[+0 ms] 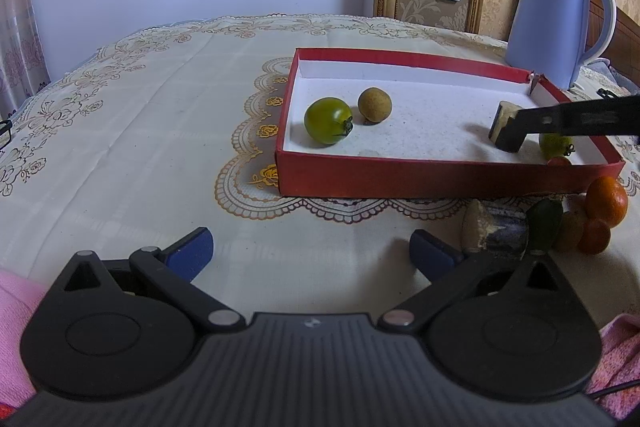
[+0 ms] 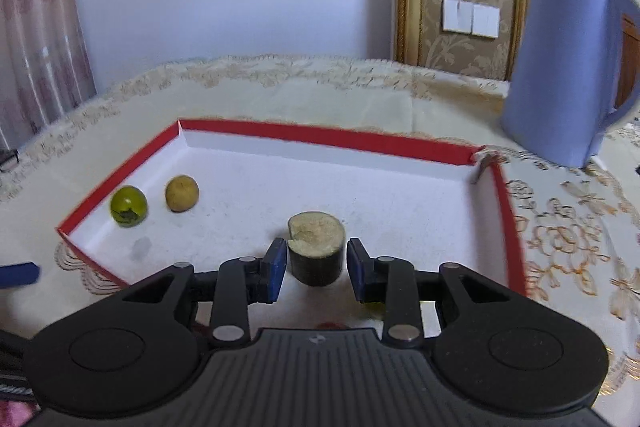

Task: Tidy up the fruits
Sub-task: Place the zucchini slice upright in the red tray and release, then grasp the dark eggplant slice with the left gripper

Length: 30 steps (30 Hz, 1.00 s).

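- Fruits sit in two groups: some lie in a red box [image 1: 440,181] on the worktop [image 1: 132,163], others wait outside it, beside the box's near wall.
- Left claw [image 1: 310,255] hangs over the cloth-covered worktop with its blue pads spread wide and nothing between them.
- Just ahead and to the right of the left claw, a dark-skinned cut stub [image 1: 496,231] lies on its side, and beyond it huddle a dark green fruit [image 1: 546,223], a brownish one and two small oranges [image 1: 606,201], all touching or nearly so.
- Right claw [image 2: 316,269] reaches into the box; its pads stand either side of a short cut cylinder [image 2: 316,251], pale on top and dark on the sides, with a narrow gap showing on each side, so the grip is released.
- The cylinder stands upright on the white box floor.
- Under the right claw's fingers, a yellow-green fruit [image 1: 556,145] and a bit of red one lie at the box's near right corner.
- Far to the left of the right claw, a green tomato [image 2: 129,205] and a tan round fruit [image 2: 182,193] rest close together, near the left wall.
- Beyond the box, to the right, stands a blue kettle [image 2: 560,83].
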{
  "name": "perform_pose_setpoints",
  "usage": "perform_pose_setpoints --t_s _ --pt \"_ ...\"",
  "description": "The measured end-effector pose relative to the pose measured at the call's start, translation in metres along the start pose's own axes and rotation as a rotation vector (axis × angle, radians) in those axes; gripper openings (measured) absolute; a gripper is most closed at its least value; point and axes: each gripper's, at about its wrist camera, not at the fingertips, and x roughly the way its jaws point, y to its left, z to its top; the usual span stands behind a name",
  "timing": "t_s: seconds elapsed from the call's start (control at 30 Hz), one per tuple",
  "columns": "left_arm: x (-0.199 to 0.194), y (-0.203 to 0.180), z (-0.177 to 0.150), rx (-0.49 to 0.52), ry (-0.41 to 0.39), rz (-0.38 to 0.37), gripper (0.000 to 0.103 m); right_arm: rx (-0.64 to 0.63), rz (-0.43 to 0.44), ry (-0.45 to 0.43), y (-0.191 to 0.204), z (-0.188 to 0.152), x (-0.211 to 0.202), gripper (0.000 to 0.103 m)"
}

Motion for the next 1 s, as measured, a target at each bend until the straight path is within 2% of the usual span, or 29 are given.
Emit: perform_pose_setpoints --t_s 0.07,0.23,0.37,0.43,0.5,0.53,0.6,0.8,0.87,1.0 --pt "0.0 0.0 0.0 0.0 0.0 0.0 0.103 -0.005 -0.005 -0.018 -0.003 -0.004 -0.016 0.056" --pt "0.0 -0.001 0.0 0.0 0.0 0.0 0.103 -0.017 -0.071 -0.094 -0.016 -0.029 -0.066 0.058" --pt "0.0 -0.001 0.0 0.0 0.0 0.0 0.103 0.079 -0.114 -0.135 -0.043 -0.054 -0.103 0.064" --pt "0.0 -0.001 0.0 0.0 0.0 0.0 0.103 0.116 -0.197 -0.122 -0.055 -0.066 -0.108 0.071" --pt "0.0 0.0 0.0 0.0 0.0 0.0 0.103 0.135 -0.303 -0.106 -0.066 -0.076 -0.104 0.071" --pt "0.0 0.0 0.0 0.0 0.0 0.0 0.103 0.151 -0.328 -0.094 -0.072 -0.079 -0.101 0.071" --pt "0.0 0.0 0.0 0.0 0.0 0.0 0.103 0.187 -0.328 -0.057 -0.081 -0.083 -0.094 0.071" --pt "0.0 -0.001 0.0 0.0 0.0 0.0 0.103 0.218 -0.299 -0.03 -0.084 -0.09 -0.083 0.071" --pt "0.0 -0.001 0.0 0.001 0.001 0.005 0.103 0.245 -0.277 -0.036 -0.088 -0.091 -0.085 0.078" --pt "0.0 -0.002 0.001 0.001 0.01 0.017 0.103 0.251 -0.259 -0.028 -0.089 -0.093 -0.083 0.081"
